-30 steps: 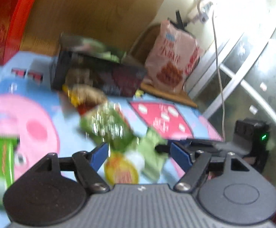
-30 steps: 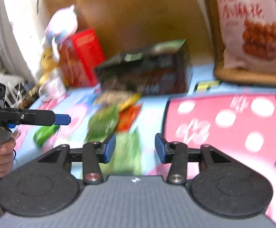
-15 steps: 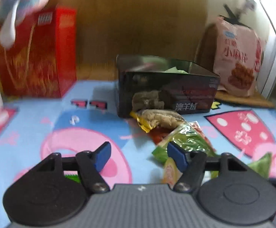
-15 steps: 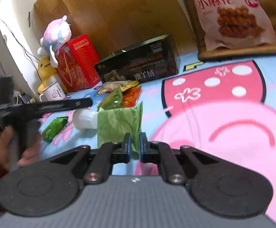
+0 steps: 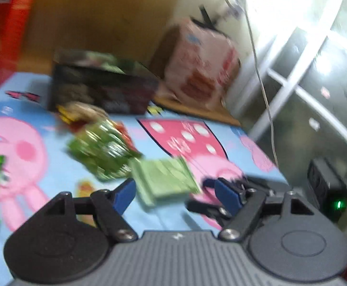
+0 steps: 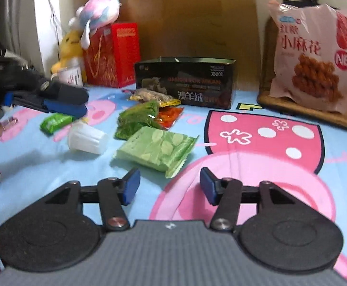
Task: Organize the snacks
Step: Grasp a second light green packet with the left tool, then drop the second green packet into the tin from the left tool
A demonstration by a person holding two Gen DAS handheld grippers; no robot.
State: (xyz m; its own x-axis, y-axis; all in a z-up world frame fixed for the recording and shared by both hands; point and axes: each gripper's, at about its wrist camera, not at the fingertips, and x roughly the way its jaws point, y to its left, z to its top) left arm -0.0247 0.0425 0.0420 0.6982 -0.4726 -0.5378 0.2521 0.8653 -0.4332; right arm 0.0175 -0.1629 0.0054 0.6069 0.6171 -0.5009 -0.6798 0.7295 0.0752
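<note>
Now | right gripper (image 6: 168,186) opening, nothing between | pale green packet (image 6: 155,151) lying just ahead, apart

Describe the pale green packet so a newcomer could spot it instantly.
Start at the open black box at the back of the cartoon mat; a pile of snack bags trails toward the camera. The pale green packet lies nearest, flat, matte with a leaf print, unlike the crinkled foil bag behind it.
</note>
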